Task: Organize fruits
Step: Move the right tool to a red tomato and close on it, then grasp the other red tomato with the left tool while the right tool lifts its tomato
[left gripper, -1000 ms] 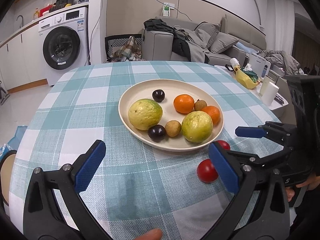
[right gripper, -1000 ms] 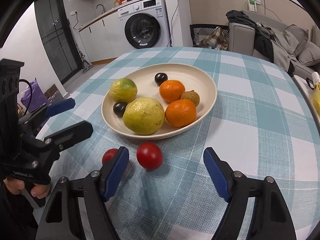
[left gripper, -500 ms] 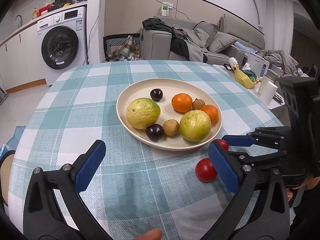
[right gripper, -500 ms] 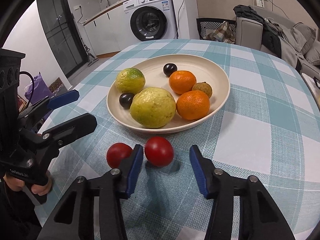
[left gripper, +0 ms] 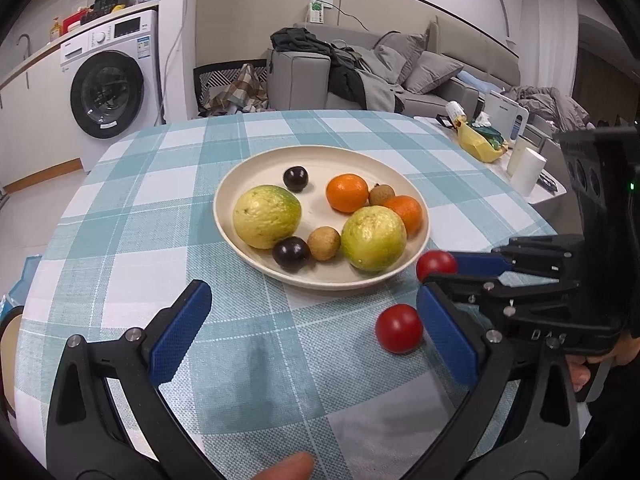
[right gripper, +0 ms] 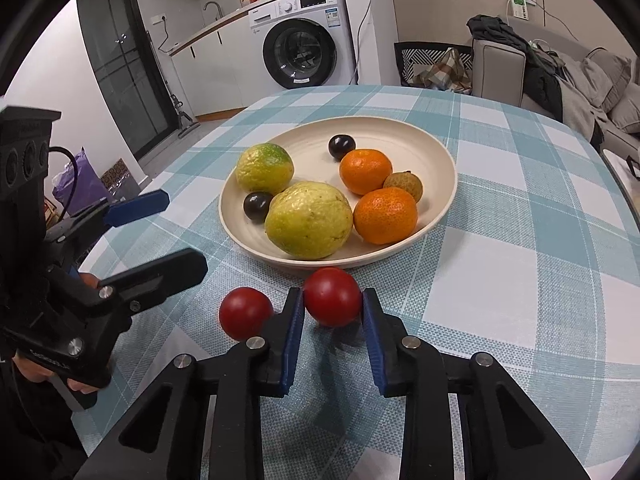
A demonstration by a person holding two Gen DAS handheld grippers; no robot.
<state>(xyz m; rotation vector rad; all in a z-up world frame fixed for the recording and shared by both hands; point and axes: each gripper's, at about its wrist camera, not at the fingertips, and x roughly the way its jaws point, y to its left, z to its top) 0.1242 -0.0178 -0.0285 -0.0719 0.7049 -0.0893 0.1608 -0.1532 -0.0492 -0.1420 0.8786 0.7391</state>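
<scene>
A cream plate (right gripper: pixel 444 152) on the checked tablecloth holds two yellow-green guavas, two oranges, two dark plums and small brown fruits. Two red tomatoes lie on the cloth in front of the plate. My right gripper (right gripper: pixel 331 322) has closed on the nearer-to-plate tomato (right gripper: pixel 332 297), its blue pads touching both sides; this tomato shows in the left wrist view (left gripper: pixel 435 264). The second tomato (right gripper: pixel 245 312) lies just left of it, also in the left wrist view (left gripper: pixel 399 328). My left gripper (left gripper: pixel 312 336) is open and empty above the cloth, left of that tomato.
The round table's edge curves close on all sides. A low side table with a white cup (left gripper: pixel 527 172) and yellow bag (left gripper: pixel 478 142) stands to the right. A washing machine (left gripper: pixel 108 80) and a grey sofa (left gripper: pixel 400 76) stand behind.
My right gripper moved forward and its fingers closed from wide open onto the red tomato. My left gripper stayed open and shifted only slightly.
</scene>
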